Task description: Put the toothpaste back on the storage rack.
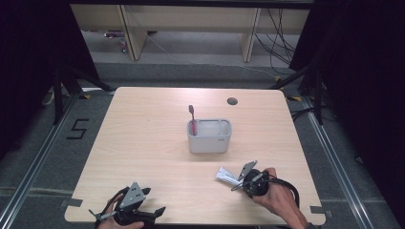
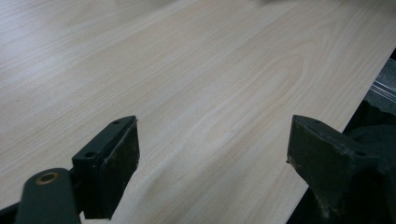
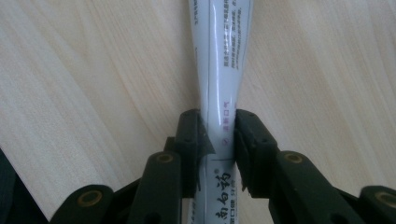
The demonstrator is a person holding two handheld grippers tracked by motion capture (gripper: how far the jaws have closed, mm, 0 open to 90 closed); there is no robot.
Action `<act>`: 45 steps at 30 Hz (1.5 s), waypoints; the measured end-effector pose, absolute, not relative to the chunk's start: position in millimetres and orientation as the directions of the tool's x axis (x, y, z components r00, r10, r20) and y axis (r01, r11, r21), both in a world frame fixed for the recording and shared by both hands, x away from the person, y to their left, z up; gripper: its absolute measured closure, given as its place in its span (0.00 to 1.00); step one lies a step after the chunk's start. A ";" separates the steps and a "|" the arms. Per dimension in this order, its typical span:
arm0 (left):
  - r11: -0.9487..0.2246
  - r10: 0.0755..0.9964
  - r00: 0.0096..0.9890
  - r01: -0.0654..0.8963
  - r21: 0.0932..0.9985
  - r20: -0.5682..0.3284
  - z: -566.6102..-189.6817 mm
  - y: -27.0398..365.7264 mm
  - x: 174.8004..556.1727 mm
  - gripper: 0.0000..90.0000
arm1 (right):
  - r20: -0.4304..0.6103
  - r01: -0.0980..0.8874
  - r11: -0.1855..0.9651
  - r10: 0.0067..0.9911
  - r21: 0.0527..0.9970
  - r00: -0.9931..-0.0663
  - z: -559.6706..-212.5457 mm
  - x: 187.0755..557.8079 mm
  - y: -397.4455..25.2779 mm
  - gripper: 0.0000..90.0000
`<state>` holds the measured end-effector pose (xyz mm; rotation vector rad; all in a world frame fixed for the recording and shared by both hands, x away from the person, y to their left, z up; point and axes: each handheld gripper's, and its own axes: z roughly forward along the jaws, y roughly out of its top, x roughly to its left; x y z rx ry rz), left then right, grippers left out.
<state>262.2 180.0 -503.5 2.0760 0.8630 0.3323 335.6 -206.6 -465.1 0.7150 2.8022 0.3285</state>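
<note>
The tabletop is carrying a grey holder near its middle, split into 2 compartments, with a pink toothbrush standing upright in the left 1. The right compartment is looking free.

The left claw is resting at the near left corner, well apart from everything; its jaws are standing wide apart with nothing between them, as the left gripper view shows over bare wood.

The right claw is working at the near right, its jaws clamped on a white tube that is lying flat on the tabletop between the holder and the near edge. The grip is sitting where the tube narrows and the jaws are pinching it in.

To do this step well, the person is probably best lifting straight up and keeping the squeeze gentle, so that the soft tube is neither slipping nor being crushed, then tipping it upright before carrying it over the free compartment.
</note>
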 end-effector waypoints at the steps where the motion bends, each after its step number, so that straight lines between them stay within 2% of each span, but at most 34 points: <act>1: -0.409 0.682 0.728 0.459 0.789 -0.070 -503.5 180.0 262.2 0.18 | -0.163 0.457 0.850 0.506 0.262 -0.847 -464.6 336.1 -205.9 0.80; 16: -0.408 0.677 0.732 0.459 0.789 -0.075 -504.3 178.5 261.0 0.18 | -0.132 0.456 0.870 0.483 0.190 -0.866 -467.4 350.8 -200.1 0.81; 28: -0.394 0.676 0.731 0.466 0.792 -0.093 -504.9 178.7 261.5 0.18 | -0.069 0.453 0.880 0.466 0.143 -0.882 -471.8 362.1 -199.2 0.81; 38: -0.398 0.676 0.731 0.468 0.789 -0.092 -505.3 178.6 261.4 0.18 | -0.060 0.481 0.872 0.487 0.098 -0.871 -473.4 366.0 -195.8 0.82; 45: -0.390 0.680 0.727 0.469 0.792 -0.096 -505.6 178.0 261.2 0.18 | -0.063 0.431 0.897 0.438 0.098 -0.897 -474.6 370.7 -197.4 0.82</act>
